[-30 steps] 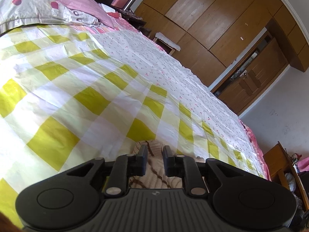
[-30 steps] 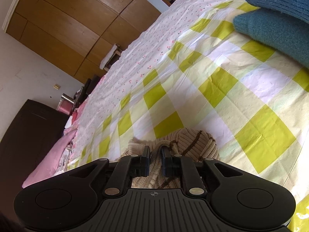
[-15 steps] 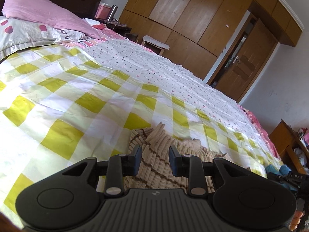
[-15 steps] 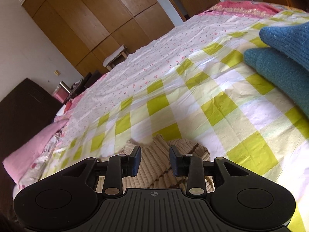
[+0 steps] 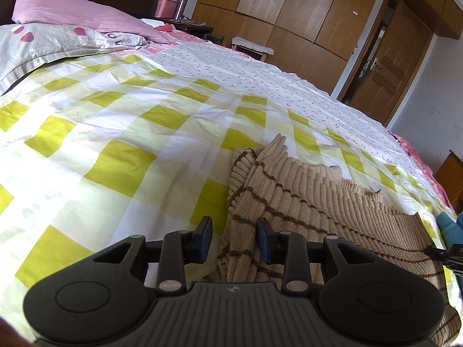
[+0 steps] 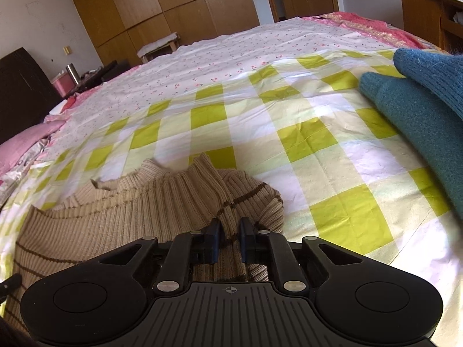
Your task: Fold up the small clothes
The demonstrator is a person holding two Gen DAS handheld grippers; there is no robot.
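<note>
A beige ribbed sweater with thin brown stripes lies rumpled on a bed covered by a yellow-and-white checked sheet. The left hand-held gripper has just been opening; its jaws stand apart over the sweater's edge, the pads not pressing on it. The right hand-held gripper has just closed, pinching a fold of the sweater between its pads. Teal knitwear lies nearby on the bed.
</note>
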